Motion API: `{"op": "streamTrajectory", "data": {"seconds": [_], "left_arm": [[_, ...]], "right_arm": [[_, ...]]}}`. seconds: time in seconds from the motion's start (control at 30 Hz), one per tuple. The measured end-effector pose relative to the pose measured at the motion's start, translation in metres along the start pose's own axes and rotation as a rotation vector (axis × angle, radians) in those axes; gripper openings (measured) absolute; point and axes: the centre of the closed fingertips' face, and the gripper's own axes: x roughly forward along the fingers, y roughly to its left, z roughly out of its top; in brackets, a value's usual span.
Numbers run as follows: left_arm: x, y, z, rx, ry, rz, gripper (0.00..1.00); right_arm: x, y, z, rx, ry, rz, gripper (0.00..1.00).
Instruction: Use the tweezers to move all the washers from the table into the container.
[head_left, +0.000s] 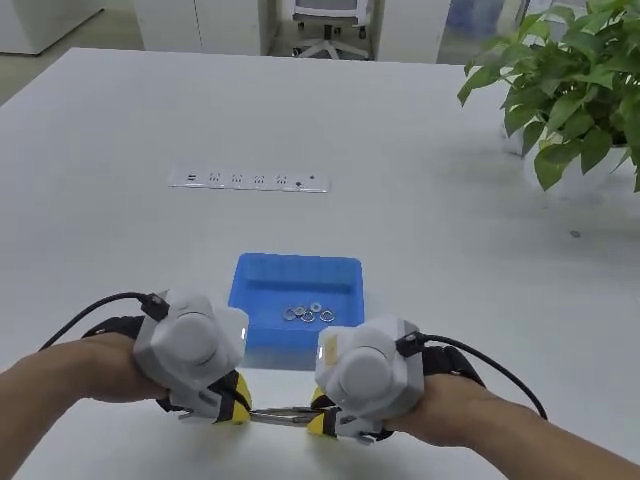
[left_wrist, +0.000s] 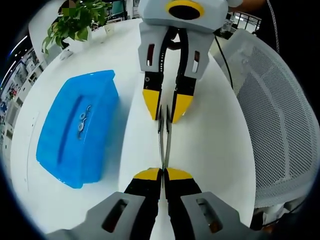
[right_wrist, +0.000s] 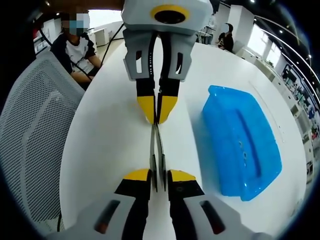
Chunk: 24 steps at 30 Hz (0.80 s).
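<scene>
Washers (head_left: 308, 314) sit bunched in the blue container (head_left: 295, 262), mid-bench. Tweezers (left_wrist: 164, 140) run between the two grippers just in front of it. Left gripper (left_wrist: 162, 175) is pinched tight on one end (the pointed one), and right gripper (right_wrist: 160, 176) is barely parted, squeezing both arms. Power strip (head_left: 248, 181) and plant (head_left: 570, 90) are farther back. White bench (head_left: 450, 250), mesh chair (left_wrist: 280, 115) alongside.

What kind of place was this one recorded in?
Most likely an open-plan office or meeting area: a large white table with a row of power sockets on it, a potted plant at its right side, and a wheeled office chair beyond the far edge.
</scene>
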Motion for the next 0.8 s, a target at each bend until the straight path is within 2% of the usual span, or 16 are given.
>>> {"op": "streamTrajectory", "data": {"seconds": [0.17, 0.33, 0.53, 0.6, 0.67, 0.77, 0.8], "left_arm": [[-0.003, 0.001, -0.004, 0.004, 0.014, 0.013, 0.09], [-0.013, 0.003, -0.005, -0.022, -0.002, 0.035, 0.15], [-0.031, 0.003, -0.001, -0.094, -0.063, 0.073, 0.24], [-0.039, 0.005, 0.006, -0.115, -0.109, 0.113, 0.26], [-0.046, 0.004, 0.013, -0.149, -0.159, 0.128, 0.28], [-0.057, 0.002, 0.015, -0.156, -0.178, 0.155, 0.32], [-0.06, 0.002, 0.017, -0.168, -0.197, 0.167, 0.33]], "right_arm": [[-0.002, 0.001, 0.0, -0.004, 0.001, -0.008, 0.19], [-0.009, 0.0, 0.0, 0.018, -0.015, -0.027, 0.26], [-0.028, -0.011, 0.004, 0.066, -0.078, -0.088, 0.33], [-0.037, -0.015, 0.004, 0.096, -0.098, -0.114, 0.35], [-0.043, -0.02, 0.005, 0.105, -0.121, -0.137, 0.39], [-0.06, -0.028, 0.008, 0.124, -0.17, -0.193, 0.43], [-0.065, -0.031, 0.007, 0.144, -0.184, -0.21, 0.45]]}}
